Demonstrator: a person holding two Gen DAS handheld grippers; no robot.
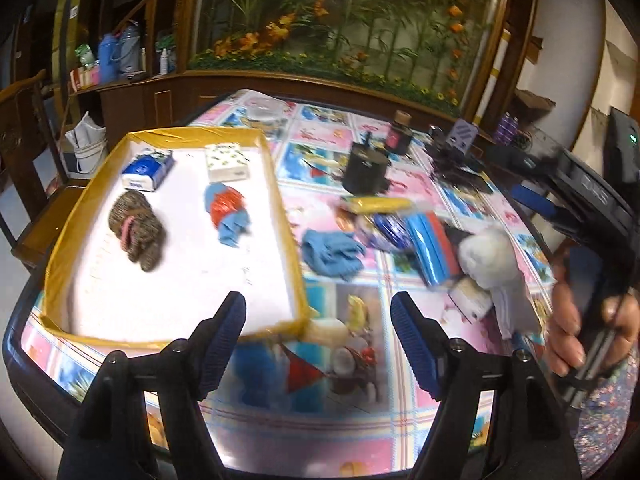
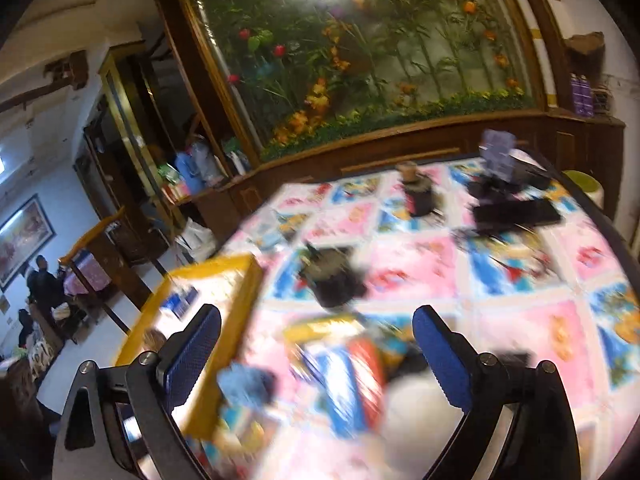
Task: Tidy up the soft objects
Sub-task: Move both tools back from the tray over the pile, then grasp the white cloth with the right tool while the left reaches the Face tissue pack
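Observation:
A yellow-rimmed tray (image 1: 280, 184) with a white floor holds a brown knitted toy (image 1: 138, 232), a blue-and-red cloth doll (image 1: 228, 214), a blue tissue pack (image 1: 148, 170) and a white tissue pack (image 1: 226, 162). On the patterned tablecloth to its right lie a blue glove (image 1: 330, 254), a white plush toy (image 1: 490, 258) and a blue-red packet (image 1: 430, 250). My left gripper (image 1: 318, 344) hovers open and empty over the tray's near right corner. My right gripper (image 2: 316, 360) is open and empty above the blurred pile, the blue glove (image 2: 246, 390) low between its fingers.
A black round pot (image 1: 366, 170), a dark bottle (image 1: 398, 136), a clear lidded tub (image 1: 264, 108) and black devices (image 1: 460, 164) stand farther back. A hand (image 1: 568, 332) holding the other tool is at the right edge. A wooden cabinet with flowers backs the table.

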